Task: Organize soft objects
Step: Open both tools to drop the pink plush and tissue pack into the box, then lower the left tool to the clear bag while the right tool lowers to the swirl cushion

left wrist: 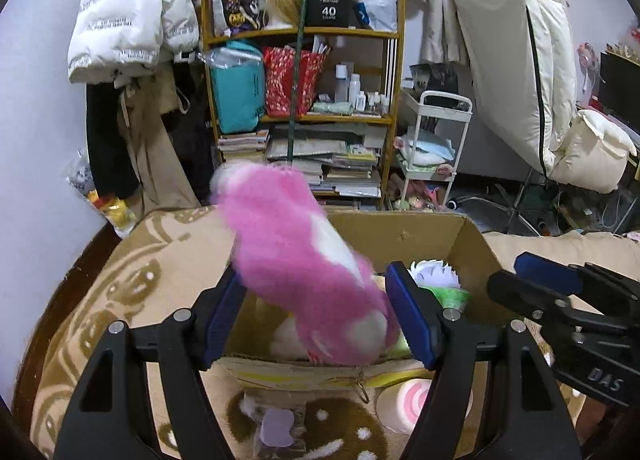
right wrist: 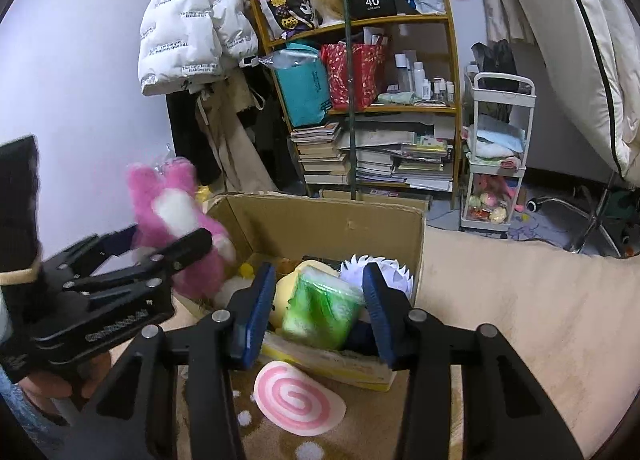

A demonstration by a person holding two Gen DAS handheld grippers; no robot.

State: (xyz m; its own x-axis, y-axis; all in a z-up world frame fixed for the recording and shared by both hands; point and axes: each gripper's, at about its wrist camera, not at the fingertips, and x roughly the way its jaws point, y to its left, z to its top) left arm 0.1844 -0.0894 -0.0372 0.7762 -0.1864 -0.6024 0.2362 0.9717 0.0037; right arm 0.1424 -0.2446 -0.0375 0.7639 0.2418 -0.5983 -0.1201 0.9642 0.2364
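Observation:
A pink and white plush toy [left wrist: 288, 236] hangs blurred over the near left corner of an open cardboard box [left wrist: 400, 220]. My left gripper [left wrist: 316, 272] is shut on its lower end. The right wrist view shows the same plush toy [right wrist: 172, 212] in the left gripper [right wrist: 172, 236], left of the box [right wrist: 320, 204]. My right gripper [right wrist: 319, 268] is shut on a soft green packet [right wrist: 320, 308], tilted above the box's front wall. In the left wrist view the right gripper [left wrist: 504, 272] comes in from the right, and only a corner of the green packet [left wrist: 454, 297] shows.
Inside the box lie a yellow plush [right wrist: 288, 292] and a white paper flower [right wrist: 384, 268]. A pink-and-white swirl cushion [right wrist: 300, 404] and a small clear packet [left wrist: 276, 426] lie on the patterned blanket before the box. A shelf [right wrist: 360, 108], a white cart [right wrist: 496, 164] and hanging coats stand behind.

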